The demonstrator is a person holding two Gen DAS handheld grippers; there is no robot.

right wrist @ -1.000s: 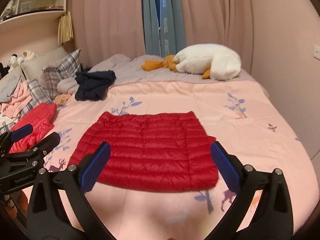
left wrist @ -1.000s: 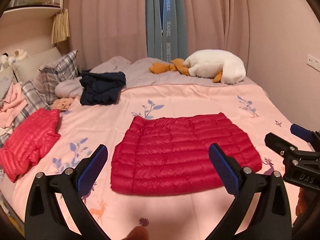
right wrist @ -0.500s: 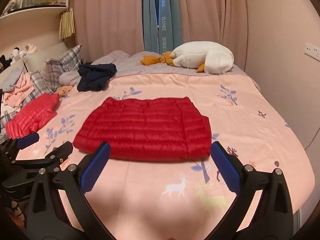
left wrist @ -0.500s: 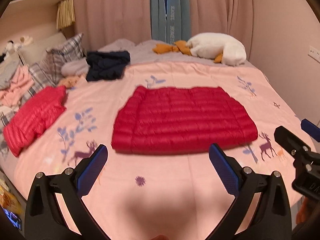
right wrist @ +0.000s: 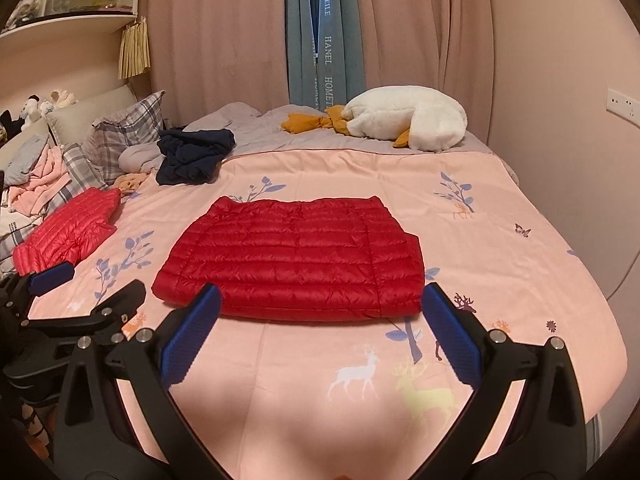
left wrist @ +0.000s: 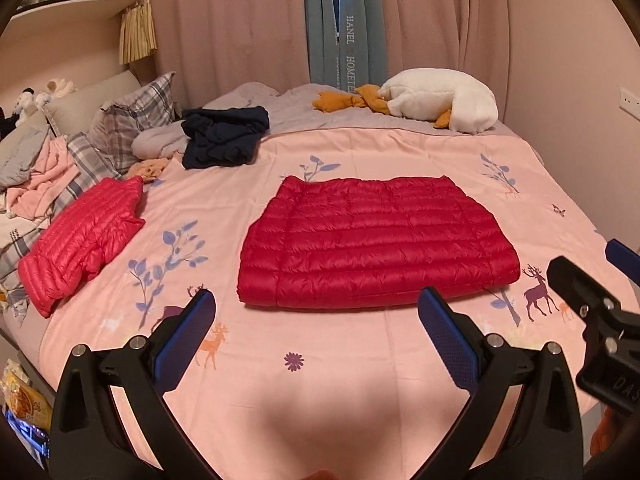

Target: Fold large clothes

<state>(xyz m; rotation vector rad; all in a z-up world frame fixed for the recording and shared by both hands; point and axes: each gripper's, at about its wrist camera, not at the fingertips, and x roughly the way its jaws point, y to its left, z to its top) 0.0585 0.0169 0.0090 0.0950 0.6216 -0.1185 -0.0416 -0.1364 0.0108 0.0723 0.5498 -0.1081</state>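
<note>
The red puffy jacket [left wrist: 376,240] lies flat on the pink bed cover [left wrist: 344,364], folded into a neat block, in the middle of the bed at about 12 o'clock from both grippers. A second ago both cameras were close over it; now they have pulled back and up, so more bare cover shows in front of its near edge. The left gripper [left wrist: 316,332] hangs above the near end of the bed with its blue pads wide apart and nothing between them. The right gripper [right wrist: 320,332] is the same, wide and holding nothing. That makes me think this jacket is done and the hands are stepping away from it. A lighter pink-red jacket [left wrist: 80,236] lies at about 10 o'clock near the plaid pillows [left wrist: 132,120], and it looks folded too, though it is off at the bent edge of the view, so I am not sure. A dark blue bundle [left wrist: 224,136] sits crumpled at about 11 o'clock. It may be the next thing to fold. A white toy goose [left wrist: 440,104] rests far off at 1 o'clock.
</note>
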